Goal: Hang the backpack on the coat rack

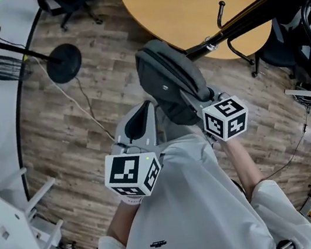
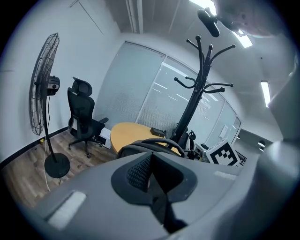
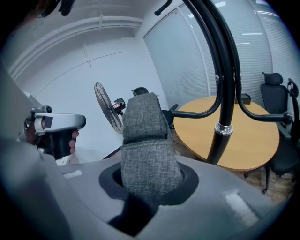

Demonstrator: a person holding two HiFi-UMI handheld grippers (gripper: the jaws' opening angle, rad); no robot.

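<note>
Backpack point(image 1: 166, 83) dk grey; coat rack point(image 1: 254, 10) blk; table point(image 1: 182, 3) tan.

No words or numbers can be read. Below the backpack point(image 1: 166, 83), patterned square markers cover the cube point(image 1: 133, 174) of the left gripper point(image 1: 145, 108) and the cube point(image 1: 226, 117) of the right gripper point(image 1: 193, 95). Lower still, the white shirt point(image 1: 182, 205) bears a dark print point(image 1: 157, 244), too small to read.

I see the backpack's point(image 1: 165, 80) strap point(image 3: 147, 140) as rough grey woven cloth, the rack point(image 3: 228, 93) glossy black metal, the desk point(image 1: 182, 3) smooth wood.

backpack point(image 1: 165, 80) bottom hidden (behind shirt point(image 1: 187, 204)), coat rack point(image 3: 225, 70) cropped
</note>
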